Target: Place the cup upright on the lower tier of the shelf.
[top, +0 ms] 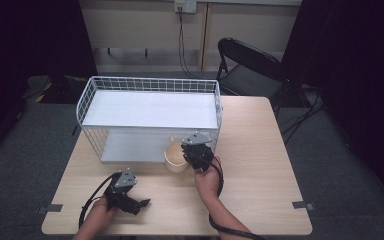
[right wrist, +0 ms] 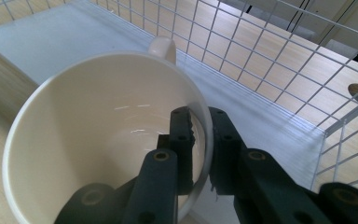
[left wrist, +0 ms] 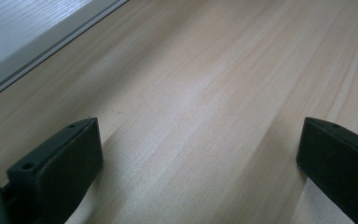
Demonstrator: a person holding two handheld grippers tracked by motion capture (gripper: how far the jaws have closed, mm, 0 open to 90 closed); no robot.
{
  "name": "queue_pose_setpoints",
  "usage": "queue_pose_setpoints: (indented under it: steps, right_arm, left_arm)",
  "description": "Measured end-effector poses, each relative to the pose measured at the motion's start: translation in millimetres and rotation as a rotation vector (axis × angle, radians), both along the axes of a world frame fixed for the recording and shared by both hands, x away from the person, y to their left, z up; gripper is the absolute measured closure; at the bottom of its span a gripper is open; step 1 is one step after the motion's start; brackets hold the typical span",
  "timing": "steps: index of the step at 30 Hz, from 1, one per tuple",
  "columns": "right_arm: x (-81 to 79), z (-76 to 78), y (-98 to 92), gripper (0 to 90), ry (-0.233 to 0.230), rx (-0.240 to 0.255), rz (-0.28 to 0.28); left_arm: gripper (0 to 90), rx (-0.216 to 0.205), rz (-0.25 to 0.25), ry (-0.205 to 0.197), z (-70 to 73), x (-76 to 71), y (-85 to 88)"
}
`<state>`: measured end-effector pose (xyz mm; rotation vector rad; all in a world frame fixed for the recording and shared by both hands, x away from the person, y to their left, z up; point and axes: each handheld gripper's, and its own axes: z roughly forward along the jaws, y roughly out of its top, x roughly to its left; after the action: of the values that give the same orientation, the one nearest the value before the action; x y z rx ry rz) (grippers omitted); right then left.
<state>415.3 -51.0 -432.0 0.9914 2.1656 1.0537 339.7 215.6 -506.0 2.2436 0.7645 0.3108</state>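
**Cup pinched by its rim at the open front of the wire rack**

Right gripper (right wrist: 200,140): jaws closed on the rim of the cream ceramic cup (right wrist: 98,140), one jaw inside the wall, one outside. The grip is narrow and covers only a short stretch of rim. Handle points away from the gripper, toward the rack.

Cup position: at the front edge of the white wire-mesh two-tier rack (top: 150,85), by the rack's right front corner, at lower-shelf level. Cannot tell whether its base rests on the pale wooden surface (top: 260,150) or hangs just above it.

Left gripper (top: 130,197): jaws wide apart, nothing between them, low over the surface, well apart from the rack's left front.

Risks, as judgement:
- A one-sided rim pinch lets the cup swing or rotate between the jaws; glazed ceramic is slick, so a quick move could slip it out.
- The handle or far rim could catch the rack's mesh side or the upper shelf's front edge when going in.
- The rack looks light and unbraced; a knock may shift it.
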Motion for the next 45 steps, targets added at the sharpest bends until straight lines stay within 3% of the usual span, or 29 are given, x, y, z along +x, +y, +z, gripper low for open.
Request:
queue_pose_setpoints:
  steps: [29, 35, 38, 45]
  right_arm:
    - [17.8, 2.8, 8.9, 81.7, -0.004, -0.017, -0.018]
    - [18.0, 2.2, 10.2, 80.6, -0.004, 0.002, -0.031]
    - [16.1, 4.0, 11.0, 73.2, -0.016, 0.011, -0.029]
    - [14.1, 9.2, 8.4, 66.1, -0.023, 0.037, -0.026]
  left_arm:
    - [0.0, 0.000, 0.000, 0.000, 0.0, 0.0, 0.0]
    - [0.0, 0.000, 0.000, 0.000, 0.0, 0.0, 0.0]
    - [0.0, 0.000, 0.000, 0.000, 0.0, 0.0, 0.0]
    - [0.0, 0.000, 0.000, 0.000, 0.0, 0.0, 0.0]
